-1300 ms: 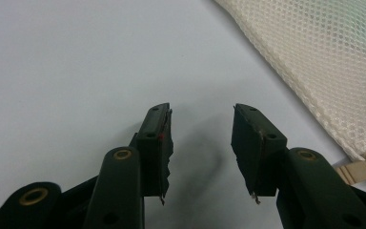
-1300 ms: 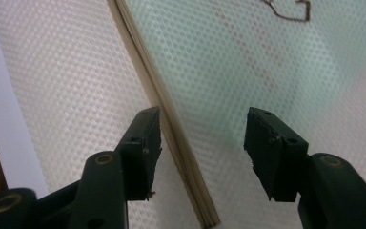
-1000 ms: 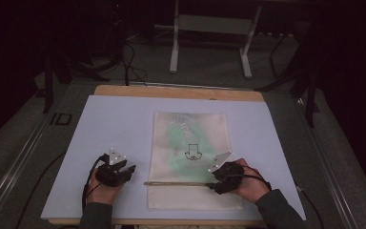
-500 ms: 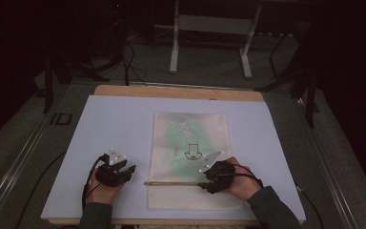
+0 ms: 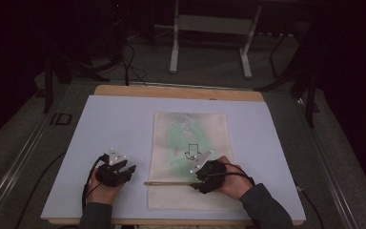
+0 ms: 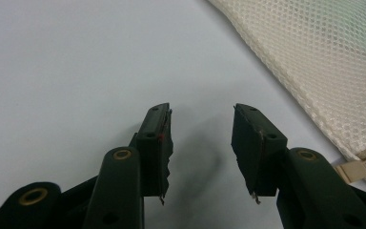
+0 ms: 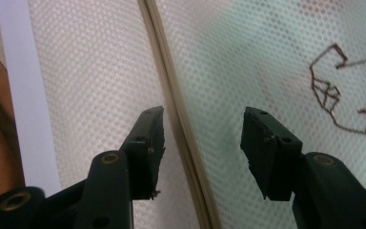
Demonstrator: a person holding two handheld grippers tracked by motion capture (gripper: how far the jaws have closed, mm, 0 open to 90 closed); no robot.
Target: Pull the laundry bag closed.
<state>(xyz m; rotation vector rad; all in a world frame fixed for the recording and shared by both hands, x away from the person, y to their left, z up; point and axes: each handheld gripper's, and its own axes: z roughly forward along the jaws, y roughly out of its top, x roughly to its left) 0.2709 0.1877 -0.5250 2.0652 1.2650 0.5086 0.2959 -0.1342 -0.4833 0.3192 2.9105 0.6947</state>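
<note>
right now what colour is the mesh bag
Cream-white mesh bag, with green showing through inside; clearest in the right gripper view.

We identify a dim lab: a white-covered desk point(image 5: 124, 124), loose floor cables point(image 5: 128, 67), and a metal stand point(image 5: 209, 28) beyond it.

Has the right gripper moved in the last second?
Yes. The right gripper has slid left along the zipper, further onto the mesh bag, towards the arrow mark.
</note>
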